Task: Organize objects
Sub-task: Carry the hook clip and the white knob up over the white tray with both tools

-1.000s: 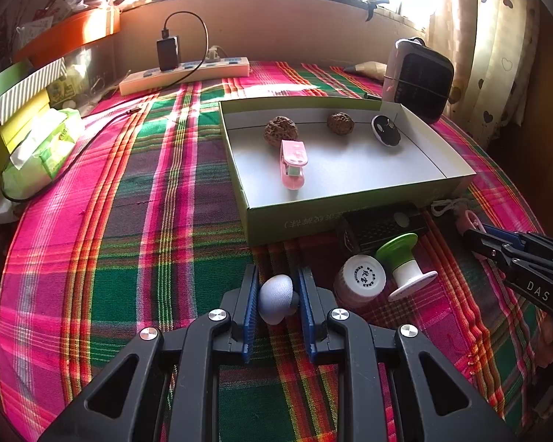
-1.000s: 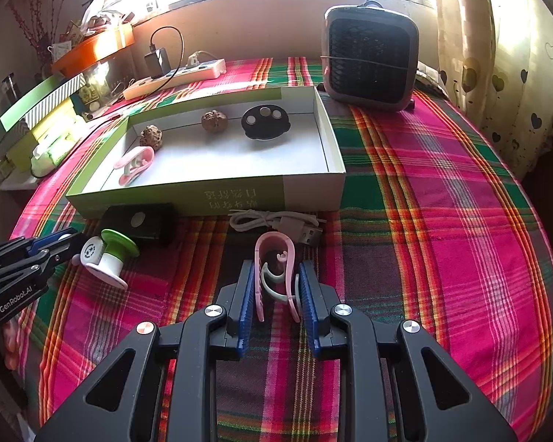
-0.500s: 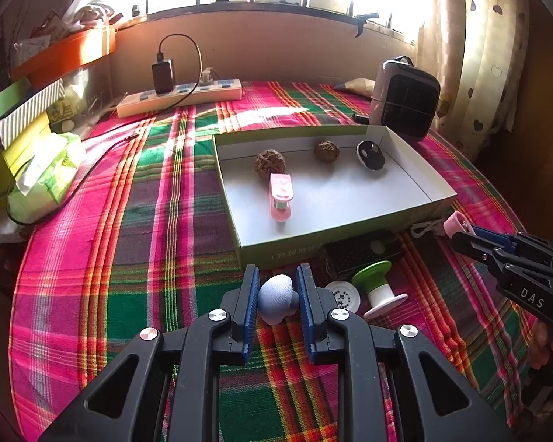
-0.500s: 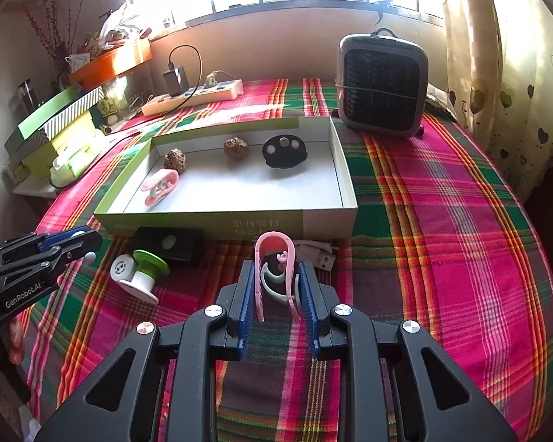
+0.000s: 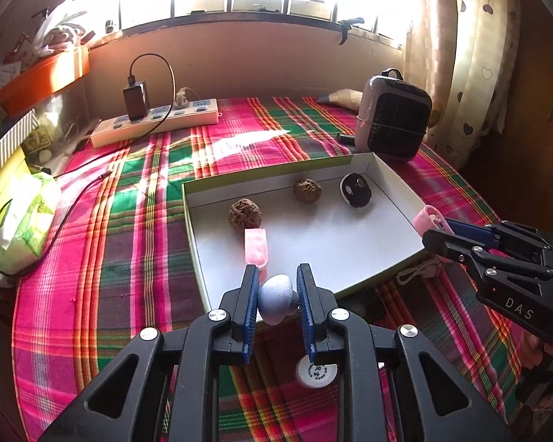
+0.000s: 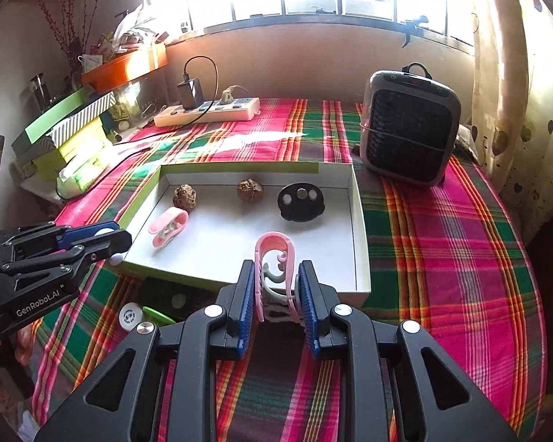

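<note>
My left gripper (image 5: 276, 296) is shut on a pale blue egg-shaped object (image 5: 277, 298), held above the near edge of the shallow white box (image 5: 387, 280). My right gripper (image 6: 276, 289) is shut on a pink clip (image 6: 274, 258), held over the box's near edge (image 6: 361, 254). In the box lie two walnuts (image 6: 185, 196) (image 6: 250, 186), a black disc with holes (image 6: 300, 202) and a pink clip (image 6: 167, 226). Each gripper shows in the other's view: the left (image 6: 103, 237), the right (image 5: 435, 226).
On the plaid cloth in front of the box lie a black case (image 6: 175, 296), a white-and-green spool (image 6: 132, 316) and a white cable (image 5: 418, 270). A small heater (image 6: 409, 136), a power strip (image 6: 206, 110) and stacked boxes (image 6: 66, 129) stand behind and at the left.
Both grippers have risen and moved forward with their objects, from low over the cloth to above the box's near edge. The spool and case now lie beneath them.
</note>
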